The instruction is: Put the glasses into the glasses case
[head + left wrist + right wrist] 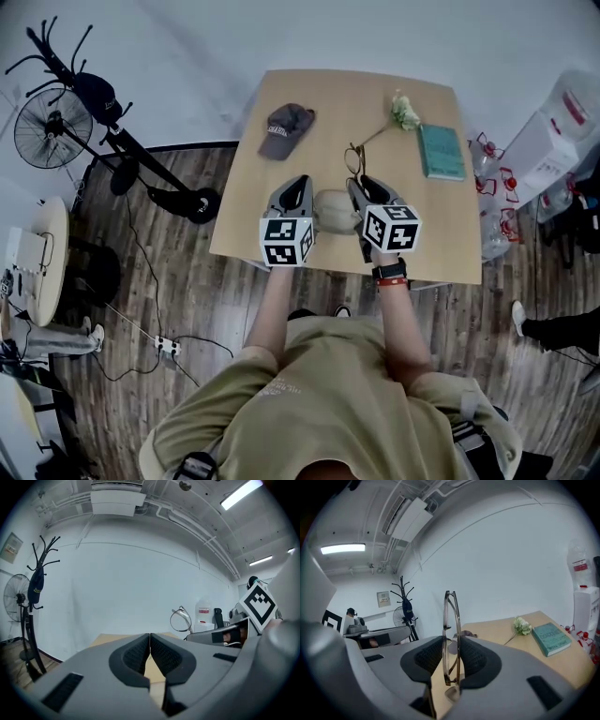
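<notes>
Thin metal-framed glasses (451,620) stand upright on edge between the pads of my right gripper (451,654), which is shut on them. In the head view the glasses (354,161) stick out past the right gripper (356,185) over the wooden table (328,84). My left gripper (302,181) is level beside it, and in its own view the left gripper (150,641) is shut, pads touching with nothing seen between them. A beige oval glasses case (335,212) shows between the two gripper bodies; what it rests on is hidden. The glasses (182,619) also show to the right in the left gripper view.
On the table lie a dark cap (285,129), a pale flower (405,112) and a teal book (442,152). A water-bottle rack (553,131) stands to the right; a fan (49,127) and a coat stand (103,103) are at the left.
</notes>
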Motion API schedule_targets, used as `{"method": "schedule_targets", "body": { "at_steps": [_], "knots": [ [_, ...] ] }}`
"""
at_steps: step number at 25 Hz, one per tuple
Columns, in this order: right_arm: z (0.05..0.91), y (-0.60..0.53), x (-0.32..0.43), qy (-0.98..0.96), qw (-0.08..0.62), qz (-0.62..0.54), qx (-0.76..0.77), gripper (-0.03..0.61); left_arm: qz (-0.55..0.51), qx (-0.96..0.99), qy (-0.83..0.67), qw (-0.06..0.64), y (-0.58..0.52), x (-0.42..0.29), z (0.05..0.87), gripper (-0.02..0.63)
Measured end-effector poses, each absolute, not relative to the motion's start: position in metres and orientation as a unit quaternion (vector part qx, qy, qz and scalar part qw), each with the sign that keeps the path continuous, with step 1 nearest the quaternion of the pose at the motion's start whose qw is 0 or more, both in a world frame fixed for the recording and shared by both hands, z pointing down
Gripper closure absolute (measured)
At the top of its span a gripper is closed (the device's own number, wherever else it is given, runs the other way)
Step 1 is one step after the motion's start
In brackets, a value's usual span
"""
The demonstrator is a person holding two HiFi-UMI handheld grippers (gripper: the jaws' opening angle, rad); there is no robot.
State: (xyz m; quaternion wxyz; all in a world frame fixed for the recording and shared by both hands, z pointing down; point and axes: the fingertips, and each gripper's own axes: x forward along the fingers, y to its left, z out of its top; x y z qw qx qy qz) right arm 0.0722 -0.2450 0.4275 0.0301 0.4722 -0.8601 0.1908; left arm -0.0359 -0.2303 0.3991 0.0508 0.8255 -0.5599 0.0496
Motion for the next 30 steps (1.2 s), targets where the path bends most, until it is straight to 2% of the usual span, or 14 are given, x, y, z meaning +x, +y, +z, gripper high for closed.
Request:
{"method": "schedule_targets", "body": {
  "at_steps": [8,12,19,30],
  "knots": [
    [0.458,-0.261,0.071,-0.863,0.045,0.233,0.447,0.453,0.075,0.826,-0.556,0.057,-0.250,-0.036,0.420,0.591],
    [0.480,-0.269,0.068,-0.861,0.057,0.249,0.440,0.449,0.074,0.838,-0.535,0.081,-0.261,-0.035,0.447,0.591],
    [0.512,-0.298,0.058,-0.862,0.083,0.260,0.428,0.448,0.086,0.852,-0.513,0.061,-0.298,-0.030,0.479,0.591],
    [0.551,-0.323,0.053,-0.855,0.108,0.320,0.393,0.449,0.112,0.851,-0.499,0.118,-0.328,-0.045,0.524,0.591]
  ]
}}
